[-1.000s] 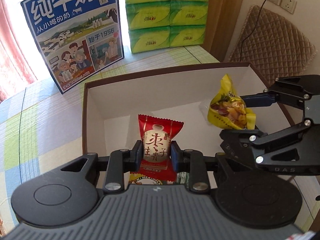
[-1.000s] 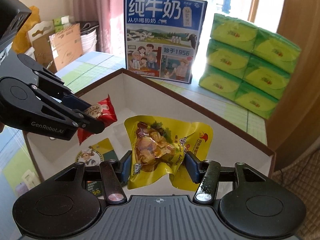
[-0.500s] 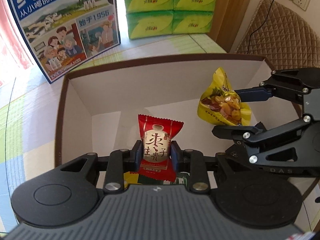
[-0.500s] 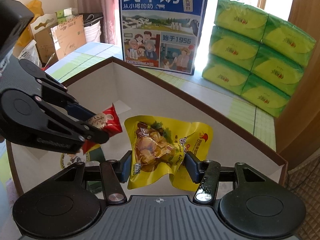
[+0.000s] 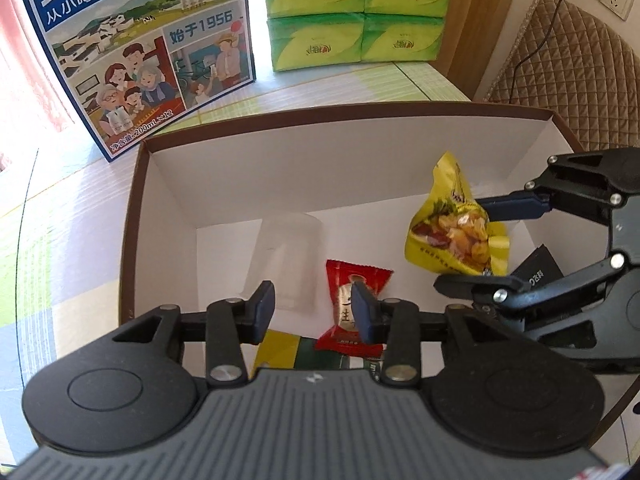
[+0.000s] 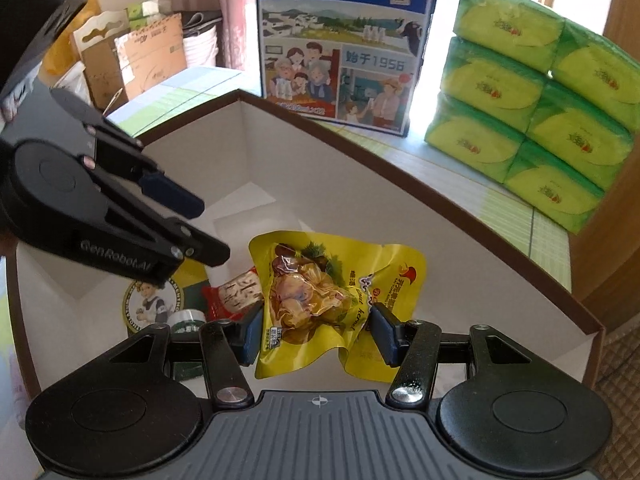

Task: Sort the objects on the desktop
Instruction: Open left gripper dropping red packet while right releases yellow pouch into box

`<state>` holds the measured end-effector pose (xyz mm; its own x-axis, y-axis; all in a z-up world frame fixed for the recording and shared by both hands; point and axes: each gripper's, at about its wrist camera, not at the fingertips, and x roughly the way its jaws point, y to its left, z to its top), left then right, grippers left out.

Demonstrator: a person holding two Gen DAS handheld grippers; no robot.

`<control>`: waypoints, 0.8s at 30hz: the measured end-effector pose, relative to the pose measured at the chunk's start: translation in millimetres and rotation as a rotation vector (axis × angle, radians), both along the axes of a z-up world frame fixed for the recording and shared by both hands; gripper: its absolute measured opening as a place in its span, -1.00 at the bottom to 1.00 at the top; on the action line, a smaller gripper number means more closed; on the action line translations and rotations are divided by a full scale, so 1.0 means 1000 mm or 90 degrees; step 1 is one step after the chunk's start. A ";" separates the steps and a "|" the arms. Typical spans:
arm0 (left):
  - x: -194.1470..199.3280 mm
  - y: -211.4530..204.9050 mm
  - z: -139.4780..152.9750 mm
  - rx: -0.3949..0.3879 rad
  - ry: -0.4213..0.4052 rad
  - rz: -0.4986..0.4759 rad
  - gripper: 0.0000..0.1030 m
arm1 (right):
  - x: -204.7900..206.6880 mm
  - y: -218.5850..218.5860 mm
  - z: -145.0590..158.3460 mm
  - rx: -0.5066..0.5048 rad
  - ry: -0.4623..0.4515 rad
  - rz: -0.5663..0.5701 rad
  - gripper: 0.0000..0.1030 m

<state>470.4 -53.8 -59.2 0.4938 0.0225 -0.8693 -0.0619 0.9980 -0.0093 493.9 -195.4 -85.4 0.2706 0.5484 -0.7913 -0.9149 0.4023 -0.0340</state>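
Black and low in the left wrist frame, our left gripper (image 5: 314,312) stands with its jaws apart, and the red snack packet (image 5: 352,308) lies loose just beyond them on the floor of the white box (image 5: 280,160). At the bottom centre of the right wrist frame we have our right gripper (image 6: 318,330) clamped on the yellow snack bag (image 6: 320,296), held above the box floor. Farther off, in the upper part of both frames, we see the blue milk carton (image 6: 344,40) and the green tissue packs (image 6: 532,92) on the table behind the box.

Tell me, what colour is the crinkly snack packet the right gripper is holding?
Yellow. The crinkly plastic snack packet shows best in the right wrist view, between the right gripper's fingers.
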 end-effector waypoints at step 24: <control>-0.013 0.001 0.006 0.016 -0.006 -0.015 0.29 | -0.012 -0.011 0.001 -0.015 -0.035 -0.001 0.93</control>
<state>457.3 -53.1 -53.3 0.5028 0.0326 -0.8638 -0.0389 0.9991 0.0150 482.1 -206.0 -84.7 0.3149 0.5296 -0.7876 -0.9109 0.4018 -0.0940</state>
